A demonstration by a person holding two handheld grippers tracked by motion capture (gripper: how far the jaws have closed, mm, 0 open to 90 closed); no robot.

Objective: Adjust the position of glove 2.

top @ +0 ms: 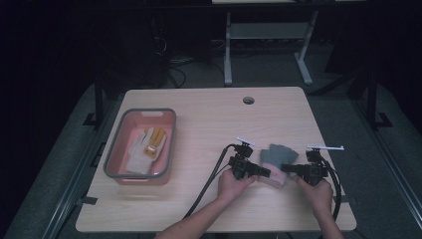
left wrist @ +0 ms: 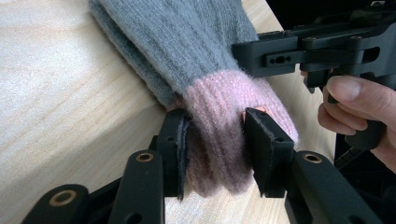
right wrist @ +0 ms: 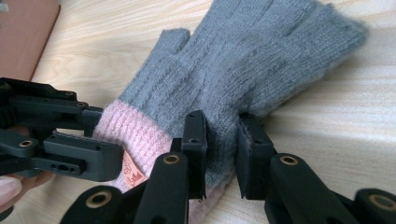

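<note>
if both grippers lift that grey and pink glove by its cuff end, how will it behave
Probably floppy: the knit glove bunches between the left gripper and right gripper, so its fingers should droop. Likely light, and the fuzzy yarn seems unlikely to slip.

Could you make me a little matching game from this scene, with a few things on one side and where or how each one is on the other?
Things:
1. grey glove with pink cuff
2. white and yellow glove
3. left hand-held gripper
4. round hole

Place or state:
A. lying inside the pink bin
B. near the far edge of the table
C. flat on the tabletop between the person's two hands
D. jaws shut on the pink cuff

Pairs: 1-C, 2-A, 3-D, 4-B
</note>
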